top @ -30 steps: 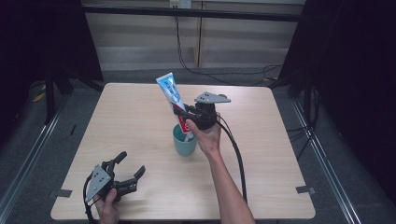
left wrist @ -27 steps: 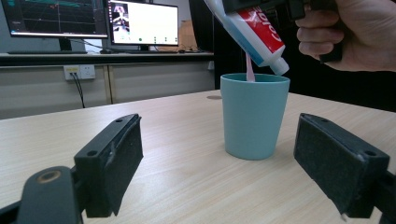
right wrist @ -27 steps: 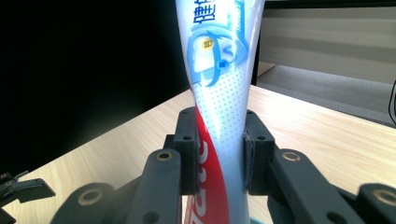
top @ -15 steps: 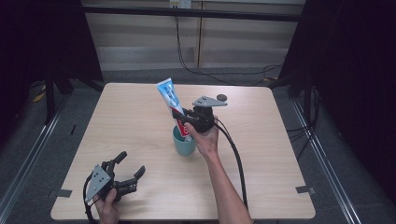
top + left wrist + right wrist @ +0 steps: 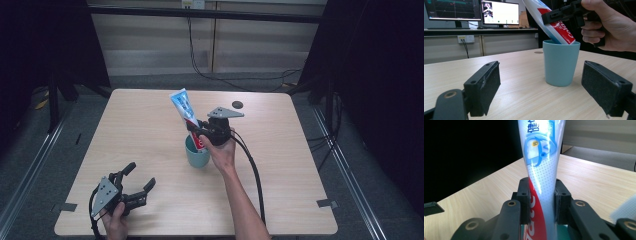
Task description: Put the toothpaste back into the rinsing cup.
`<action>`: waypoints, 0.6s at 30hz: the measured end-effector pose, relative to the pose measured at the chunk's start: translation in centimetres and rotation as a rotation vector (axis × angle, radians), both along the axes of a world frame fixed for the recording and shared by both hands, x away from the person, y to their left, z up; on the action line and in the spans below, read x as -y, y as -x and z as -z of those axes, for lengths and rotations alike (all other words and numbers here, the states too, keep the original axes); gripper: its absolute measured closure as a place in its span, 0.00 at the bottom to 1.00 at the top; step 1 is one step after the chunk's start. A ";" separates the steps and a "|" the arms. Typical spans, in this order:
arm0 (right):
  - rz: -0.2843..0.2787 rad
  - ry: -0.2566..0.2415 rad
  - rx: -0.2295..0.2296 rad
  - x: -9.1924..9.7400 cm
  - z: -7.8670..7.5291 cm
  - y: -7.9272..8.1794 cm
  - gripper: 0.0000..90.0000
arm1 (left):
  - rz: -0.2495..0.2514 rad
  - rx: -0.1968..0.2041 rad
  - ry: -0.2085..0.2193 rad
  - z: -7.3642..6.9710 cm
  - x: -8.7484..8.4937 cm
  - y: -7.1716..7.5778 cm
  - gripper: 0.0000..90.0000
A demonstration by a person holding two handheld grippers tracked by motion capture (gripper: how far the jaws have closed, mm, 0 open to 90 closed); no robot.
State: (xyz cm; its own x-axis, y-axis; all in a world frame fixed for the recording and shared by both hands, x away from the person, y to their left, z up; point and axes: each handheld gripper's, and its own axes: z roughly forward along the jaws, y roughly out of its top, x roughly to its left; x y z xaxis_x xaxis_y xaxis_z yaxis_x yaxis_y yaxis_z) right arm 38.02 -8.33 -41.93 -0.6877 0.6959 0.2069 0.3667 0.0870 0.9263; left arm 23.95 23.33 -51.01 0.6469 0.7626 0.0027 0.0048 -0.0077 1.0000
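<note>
A teal cup (image 5: 197, 153) (image 5: 560, 63) stands upright near the middle of the wooden table (image 5: 140, 130). A blue, white and red toothpaste tube (image 5: 183, 110) (image 5: 554, 25) (image 5: 541, 162) leans up and to the left, its lower end inside the cup. My right gripper (image 5: 198, 134) (image 5: 541, 200) is shut on the tube just above the cup's rim, pads pressing its two sides. My left gripper (image 5: 136, 181) (image 5: 544, 85) rests near the table's front left, jaws wide open, facing the cup from a distance with nothing between them.
A small dark disc (image 5: 237, 104) lies on the table behind the right gripper. The right gripper's black cable (image 5: 252, 170) trails along the forearm to the front edge. Monitors (image 5: 499, 11) stand on a bench beyond the table in the left gripper view.
The right gripper with the tube has shifted slightly, the tube's base settling lower into the cup. The left gripper has stayed still.
</note>
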 end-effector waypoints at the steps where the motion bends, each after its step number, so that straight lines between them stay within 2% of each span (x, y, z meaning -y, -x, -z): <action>1: 0.000 0.002 0.001 0.0 0.0 0.0 0.80 | 0.001 0.000 -0.001 0.0 0.0 0.0 0.17; 18: 0.002 0.006 -0.017 0.6 1.4 0.7 0.79 | 0.004 -0.002 -0.002 0.0 0.0 0.0 0.17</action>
State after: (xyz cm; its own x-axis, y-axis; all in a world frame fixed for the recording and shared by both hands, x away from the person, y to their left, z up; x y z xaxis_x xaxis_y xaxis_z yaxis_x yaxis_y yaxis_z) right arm 37.32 -8.93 -43.31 -0.6824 0.6988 0.2142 0.3823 0.0915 0.9195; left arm 23.94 23.36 -51.00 0.6495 0.7603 0.0032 0.0065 -0.0098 0.9999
